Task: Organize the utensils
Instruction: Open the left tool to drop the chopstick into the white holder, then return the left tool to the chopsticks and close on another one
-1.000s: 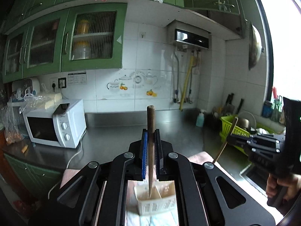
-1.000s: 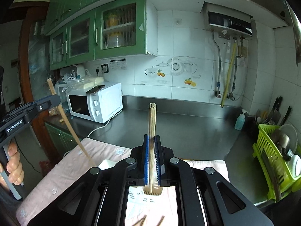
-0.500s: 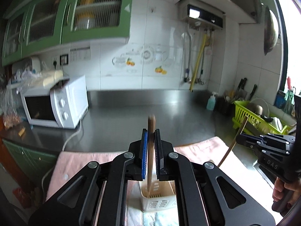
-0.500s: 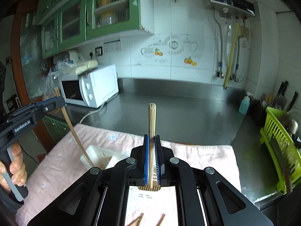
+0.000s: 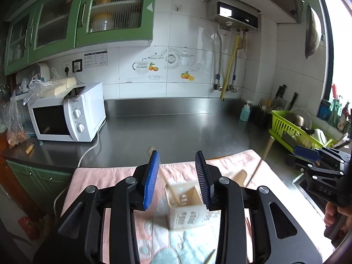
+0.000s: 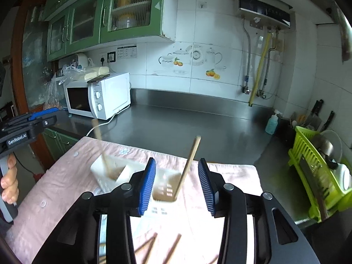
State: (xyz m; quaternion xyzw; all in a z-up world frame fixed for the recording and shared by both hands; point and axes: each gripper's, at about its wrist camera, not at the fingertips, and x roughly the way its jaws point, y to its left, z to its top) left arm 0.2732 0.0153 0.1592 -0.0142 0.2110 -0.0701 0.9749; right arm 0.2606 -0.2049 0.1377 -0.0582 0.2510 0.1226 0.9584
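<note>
two chopsticks in a white slotted holder (image 6: 114, 171) on a pink cloth (image 6: 66, 182) at the front of a steel bench (image 6: 176, 121). in the right wrist view the light chopstick (image 6: 189, 165) leans w/ its top tilted right, low end in the near compartment, btwn the right tongs (image 6: 177, 165) but touching neither blue pad. the darker chopstick (image 6: 101, 147), blurred, stands tilted in the far-left compartment. both pairs of tongs have just been opening; both stand apart now, gripping nothing. left wrist view: left tongs (image 5: 178, 160) parted above the same holder (image 5: 187, 206), nothing btwn the pads; a stick shows blurred beside the left pad. more chopsticks (image 6: 160, 248) lie flat on the cloth nearer the camera. a hand (image 6: 8, 182) grips the left tool's handle at the left edge of the right wrist view. farther out: white microwave (image 6: 99, 94) at the bench's left, w/ a phone on top; blue soap bottle (image 6: 271, 123) near the corner; green dish rack (image 6: 316, 171) w/ dishes at right; green cupboards (image 6: 105, 15) and a water heater (image 6: 261, 11) on the tiled wall.
</note>
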